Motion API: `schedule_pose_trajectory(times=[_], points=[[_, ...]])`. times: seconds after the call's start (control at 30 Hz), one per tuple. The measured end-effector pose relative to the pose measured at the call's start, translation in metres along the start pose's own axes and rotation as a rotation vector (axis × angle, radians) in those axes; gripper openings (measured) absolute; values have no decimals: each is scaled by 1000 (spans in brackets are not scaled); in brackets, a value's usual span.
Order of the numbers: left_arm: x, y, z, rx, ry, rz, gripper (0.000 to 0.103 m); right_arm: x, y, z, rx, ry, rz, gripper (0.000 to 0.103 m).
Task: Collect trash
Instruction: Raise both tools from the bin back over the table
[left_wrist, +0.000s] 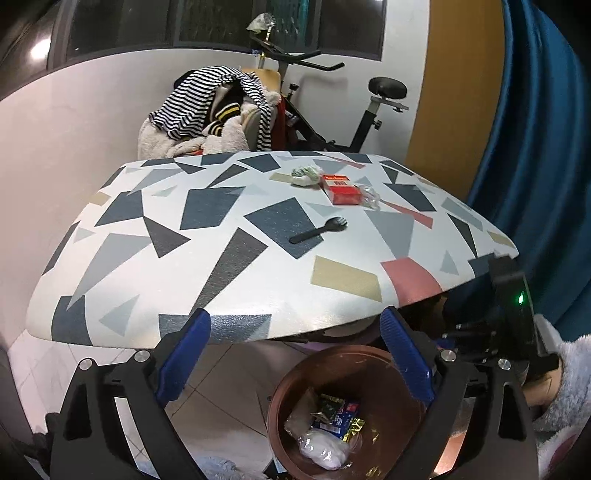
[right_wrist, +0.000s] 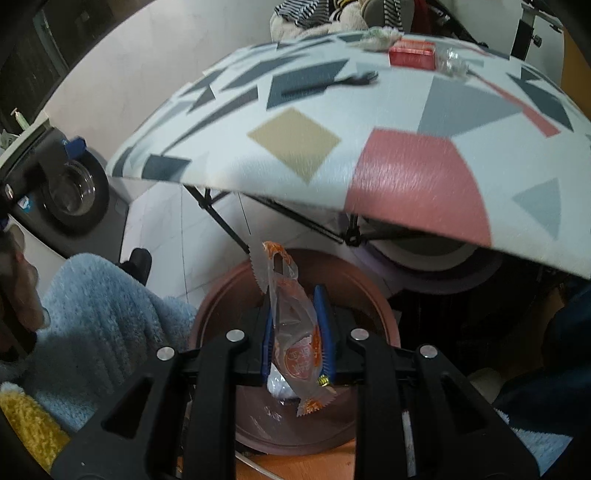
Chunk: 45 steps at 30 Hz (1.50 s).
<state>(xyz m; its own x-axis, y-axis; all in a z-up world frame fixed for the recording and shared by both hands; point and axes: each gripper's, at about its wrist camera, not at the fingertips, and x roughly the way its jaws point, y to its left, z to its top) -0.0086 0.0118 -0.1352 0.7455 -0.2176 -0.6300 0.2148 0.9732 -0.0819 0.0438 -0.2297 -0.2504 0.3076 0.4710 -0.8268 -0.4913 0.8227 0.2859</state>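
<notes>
the step in hand looks like the drop-off: the right gripper (right_wrist: 297, 325) stands over the brown bin (right_wrist: 218, 295), its blue pads closed narrowly on a clear orange-printed wrapper (right_wrist: 295, 332) that sticks up past the fingertips and hangs down below them. my judgement is that the next move calls for spreading those jaws while the wrapper is above the bin's mouth, so that it falls inside and not on the floor; a thin film like this may cling to a pad, so a small shake could be needed. the left gripper (left_wrist: 295, 354) has its jaws spread wide with nothing between them, hovering above the same bin (left_wrist: 280, 398) at the near edge of the patterned table (left_wrist: 207, 206). inside the bin lie a white crumpled bag (left_wrist: 325, 450) and some dark and gold snack packets (left_wrist: 336, 413). trash left on the table, well apart from the bin: a black plastic fork (left_wrist: 319, 230), a red box (left_wrist: 341, 190), a clear crumpled wrapper (left_wrist: 370, 196) just beside the box, and a greenish-white wad (left_wrist: 306, 175) behind it.
</notes>
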Motion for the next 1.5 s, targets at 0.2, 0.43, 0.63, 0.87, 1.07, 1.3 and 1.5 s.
schedule_pose_trajectory(times=[0.2,0.43,0.63,0.87,1.07,1.3,1.5], points=[[2,5,-2,-15,2,13,91,9,-1,-6,-1,30,-10,28],[3,12,-3,-30,2,30,91,9,-2,-4,6,24,-33,85],[4,18,-3,-33,-1,41,91,-11,-4,8,-12,-43,-65,97],[8,23,0,-34,-2,45,91,-45,-20,28,-1,-151,-88,97],[24,20,5,-6,30,17,91,-58,-37,48,23,-185,-125,97],[63,10,22,64,69,-38,91,-62,-59,61,51,-189,-158,97],[114,-4,54,217,93,-49,91,-59,-79,74,68,-178,-172,97]])
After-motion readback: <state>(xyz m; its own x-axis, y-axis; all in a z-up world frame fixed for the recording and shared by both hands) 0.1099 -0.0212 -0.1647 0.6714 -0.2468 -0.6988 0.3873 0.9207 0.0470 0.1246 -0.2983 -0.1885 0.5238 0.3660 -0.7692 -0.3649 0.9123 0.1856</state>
